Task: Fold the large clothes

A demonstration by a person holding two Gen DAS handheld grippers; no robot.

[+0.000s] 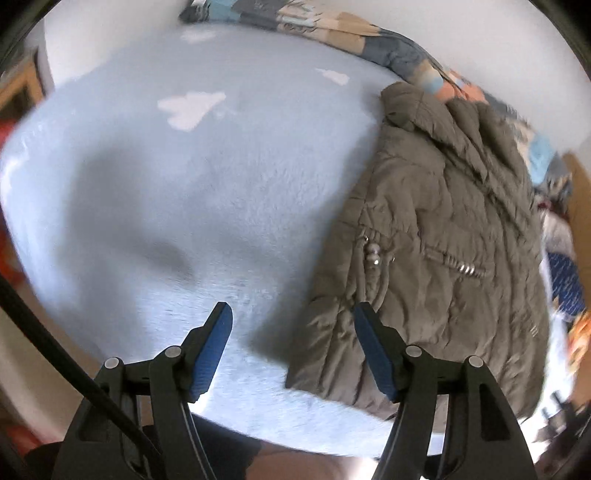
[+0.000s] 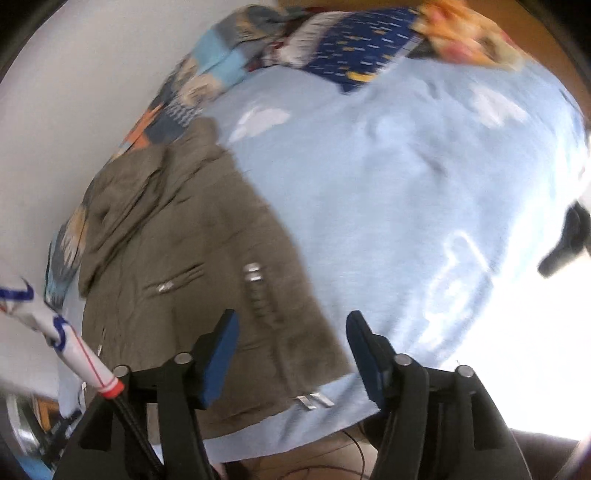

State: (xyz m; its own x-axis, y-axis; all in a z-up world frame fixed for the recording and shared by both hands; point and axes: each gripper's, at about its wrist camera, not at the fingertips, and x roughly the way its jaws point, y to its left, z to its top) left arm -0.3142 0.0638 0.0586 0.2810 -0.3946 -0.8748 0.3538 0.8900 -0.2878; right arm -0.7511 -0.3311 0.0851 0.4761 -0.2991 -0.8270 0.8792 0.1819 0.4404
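An olive-brown padded jacket (image 1: pixel 436 236) lies folded lengthwise on a light blue bed cover (image 1: pixel 177 177), hood toward the wall. It also shows in the right wrist view (image 2: pixel 192 266), at the left. My left gripper (image 1: pixel 293 314) is open and empty, above the cover at the jacket's left lower edge. My right gripper (image 2: pixel 291 321) is open and empty, above the jacket's lower right corner. Both views are blurred.
A patchwork quilt (image 1: pixel 332 26) is bunched along the white wall. A dark blue patterned cloth (image 2: pixel 362 37) and an orange item (image 2: pixel 465 33) lie at the bed's far end. The bed's near edge (image 2: pixel 295 432) is just below the grippers.
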